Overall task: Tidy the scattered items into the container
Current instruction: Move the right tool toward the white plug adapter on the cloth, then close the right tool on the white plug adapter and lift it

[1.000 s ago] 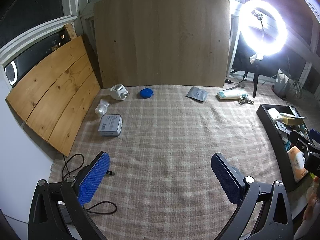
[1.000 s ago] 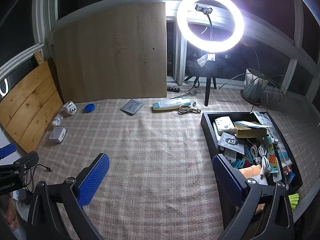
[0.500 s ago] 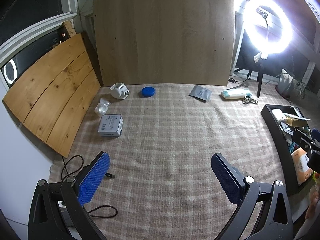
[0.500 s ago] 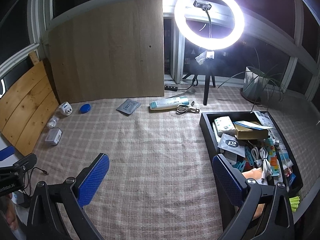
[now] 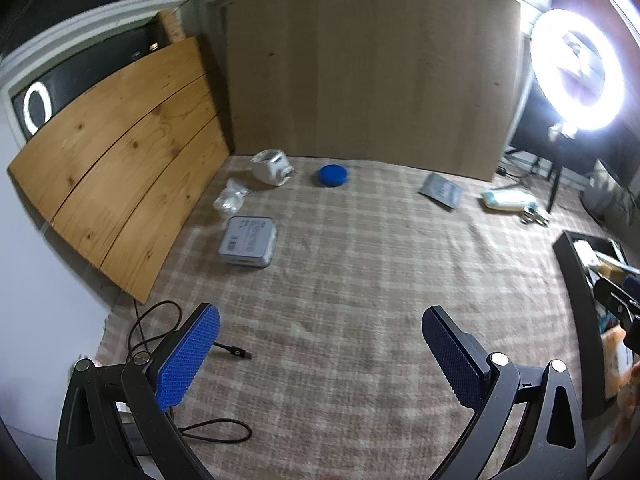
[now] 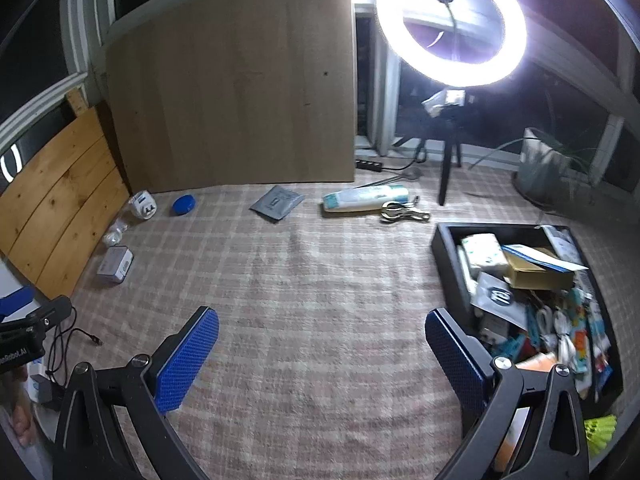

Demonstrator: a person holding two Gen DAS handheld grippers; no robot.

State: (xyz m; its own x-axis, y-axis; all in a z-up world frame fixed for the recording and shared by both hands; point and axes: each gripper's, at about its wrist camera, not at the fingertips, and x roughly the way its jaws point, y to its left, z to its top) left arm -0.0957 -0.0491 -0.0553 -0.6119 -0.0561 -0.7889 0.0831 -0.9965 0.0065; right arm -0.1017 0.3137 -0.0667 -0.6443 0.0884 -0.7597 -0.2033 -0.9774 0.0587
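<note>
Fingers of left gripper [image 5: 320, 354] and right gripper [image 6: 322, 354] spread wide, empty. Left view has swung toward grey box [image 5: 248, 241]; likely next pick. Container [image 6: 454, 280] sits right, already crowded.

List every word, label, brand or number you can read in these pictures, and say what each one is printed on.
"...Robot.AI": on the black housing at the left edge of the right wrist view; the first letters are cut off.
Grey box: printed label, too blurred to read.
Grey sachet: label too small to read.
White tube: print unreadable.
White pouch in the black container: a round logo, no legible letters.
</note>
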